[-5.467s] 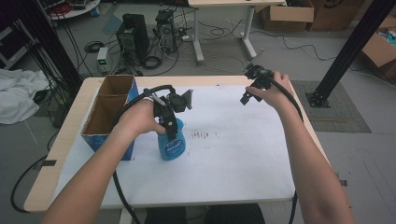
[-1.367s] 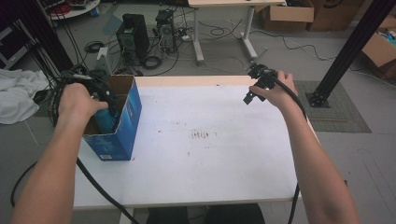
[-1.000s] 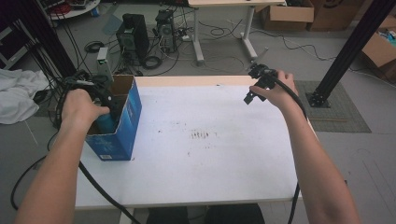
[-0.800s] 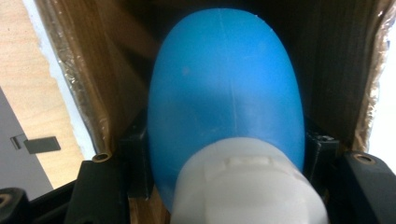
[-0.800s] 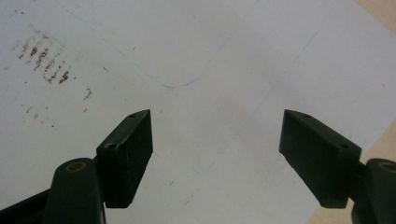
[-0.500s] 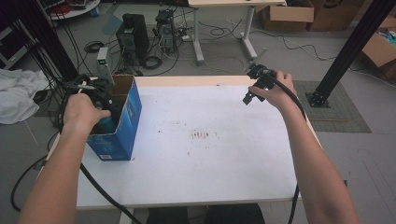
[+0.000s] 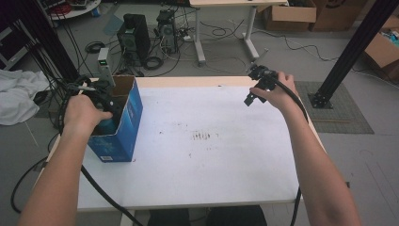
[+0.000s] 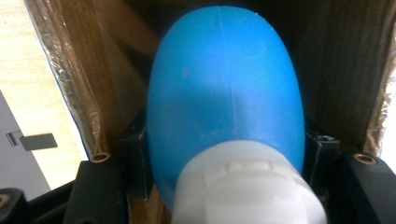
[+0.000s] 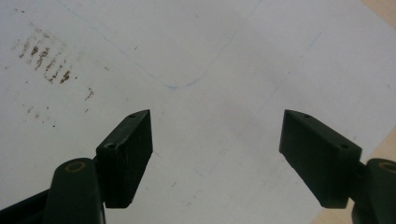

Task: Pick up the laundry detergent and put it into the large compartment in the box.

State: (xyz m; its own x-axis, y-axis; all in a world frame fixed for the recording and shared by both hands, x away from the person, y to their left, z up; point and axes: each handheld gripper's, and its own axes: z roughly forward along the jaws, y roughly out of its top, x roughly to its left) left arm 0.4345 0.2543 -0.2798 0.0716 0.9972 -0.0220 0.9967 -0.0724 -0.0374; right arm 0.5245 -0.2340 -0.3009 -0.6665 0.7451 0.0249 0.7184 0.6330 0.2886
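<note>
Our left gripper [image 8: 224,154] is clamped on the blue bottle [image 8: 224,88] just below its white cap [image 8: 243,186], where the smooth, likely light and slippery plastic narrows. The bottle points down into the blue box [image 7: 123,123], long axis roughly upright. Far across the table [image 7: 211,160] from the box, our right gripper [image 9: 217,156] hovers, jaws apart and empty.

Even, soft overhead light fills the high view, so the white table [image 7: 207,155] reads bright without glare and the forearms cast only faint, diffuse shadows; straight edges bow slightly toward the frame borders. In the left gripper view the blue bottle [image 8: 224,88] is close and soft-focused, lit smoothly against the dim cardboard box [image 8: 350,70] interior. The right gripper view is bright and fairly sharp, with the table stains crisp.
</note>
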